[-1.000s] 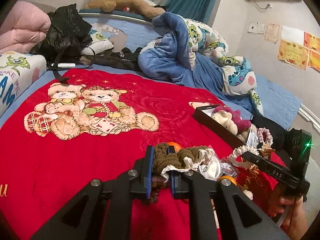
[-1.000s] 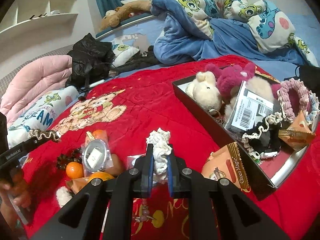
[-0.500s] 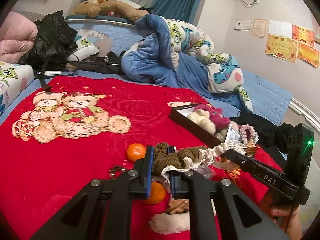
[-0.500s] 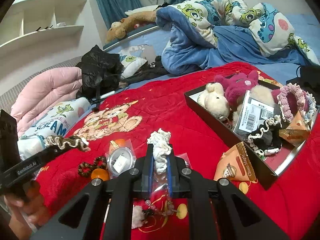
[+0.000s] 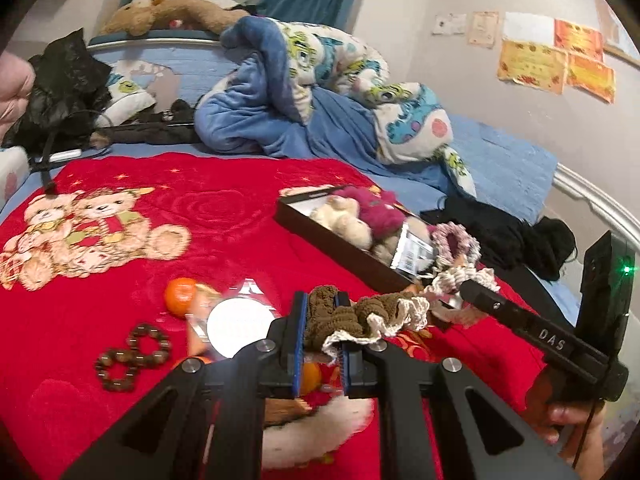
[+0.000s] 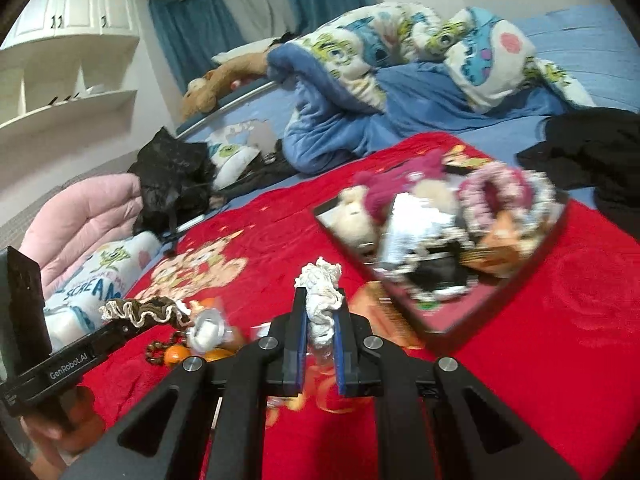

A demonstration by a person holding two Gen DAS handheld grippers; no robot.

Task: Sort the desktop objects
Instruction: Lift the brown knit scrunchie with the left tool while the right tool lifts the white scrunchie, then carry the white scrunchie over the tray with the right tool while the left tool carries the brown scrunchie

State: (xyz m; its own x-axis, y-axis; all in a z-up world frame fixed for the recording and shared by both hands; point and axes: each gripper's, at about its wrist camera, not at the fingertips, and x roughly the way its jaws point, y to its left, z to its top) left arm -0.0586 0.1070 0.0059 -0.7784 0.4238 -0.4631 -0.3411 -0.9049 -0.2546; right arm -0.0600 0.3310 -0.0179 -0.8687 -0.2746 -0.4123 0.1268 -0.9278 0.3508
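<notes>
In the left wrist view, the left tool (image 5: pixel 320 340) is clamped on a brown scrunchie (image 5: pixel 344 316) with a white lace edge, held up above the red blanket (image 5: pixel 224 216) on the bed. Under and beside the tool lie small things: an orange (image 5: pixel 181 295), a round white packet (image 5: pixel 236 326), a brown bead bracelet (image 5: pixel 132 352) to the left, and something white and fluffy (image 5: pixel 320 428) partly hidden by the tool's arms. Further off to the right sits a dark box (image 5: pixel 340 252), well apart from the bracelet. It is full of plush toys, a shiny packet and a pink scrunchie (image 5: pixel 456 240). The right tool (image 5: pixel 468 286) reaches in from the right, near the box's closest corner, with a white scrunchie in its tip. A hand (image 5: pixel 568 420) holds its handle. A rumpled blue blanket (image 5: pixel 280 120) lies behind.

In the right wrist view, the right tool (image 6: pixel 320 316) is squeezed shut on a white scrunchie (image 6: pixel 320 292). The dark box (image 6: pixel 460 320) is just to the right and looks blurry. An orange snack packet (image 6: pixel 384 312) leans at the box's near side, between tool and box. To the left, the left tool (image 6: pixel 120 326) carries the brown scrunchie (image 6: pixel 148 310) over the orange (image 6: pixel 174 354) and the packet. A black bag (image 6: pixel 172 180) and a pink quilt (image 6: pixel 80 216) lie far back.
</notes>
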